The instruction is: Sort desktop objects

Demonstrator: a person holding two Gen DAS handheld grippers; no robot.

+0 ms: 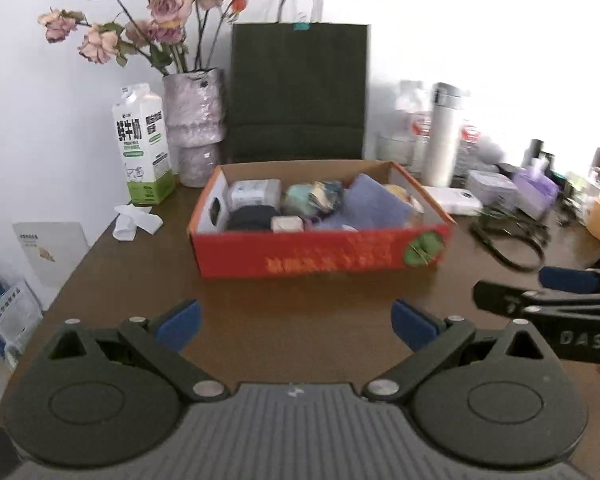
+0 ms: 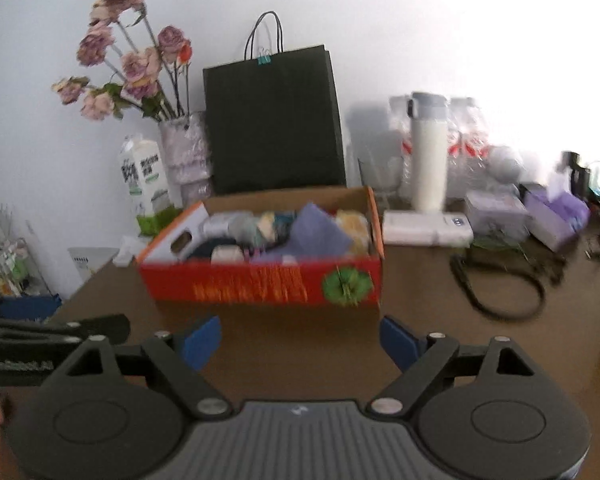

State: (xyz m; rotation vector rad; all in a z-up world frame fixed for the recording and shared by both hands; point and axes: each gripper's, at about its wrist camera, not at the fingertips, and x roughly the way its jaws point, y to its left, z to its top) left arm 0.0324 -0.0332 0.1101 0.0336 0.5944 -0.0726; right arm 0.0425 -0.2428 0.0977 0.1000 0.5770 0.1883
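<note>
A red cardboard box [image 1: 320, 254] sits mid-table, filled with several small items: a purple cloth [image 1: 374, 204], a black bundle [image 1: 252, 218], a white packet [image 1: 254, 194] and a teal-wrapped lump [image 1: 312, 198]. It also shows in the right wrist view [image 2: 260, 284]. My left gripper [image 1: 296, 324] is open and empty, hovering over bare table in front of the box. My right gripper [image 2: 300, 342] is open and empty too, in front of the box. The right gripper shows at the right edge of the left wrist view [image 1: 548, 296]; the left gripper shows at the left edge of the right wrist view [image 2: 40, 320].
Behind the box stand a milk carton [image 1: 144, 148], a vase of dried roses [image 1: 196, 124], a dark paper bag [image 1: 298, 92] and a white flask [image 1: 444, 136]. A white power bank [image 2: 426, 230], tissue packs [image 2: 556, 214], a black cable [image 2: 500, 284] and crumpled paper [image 1: 136, 222] lie around.
</note>
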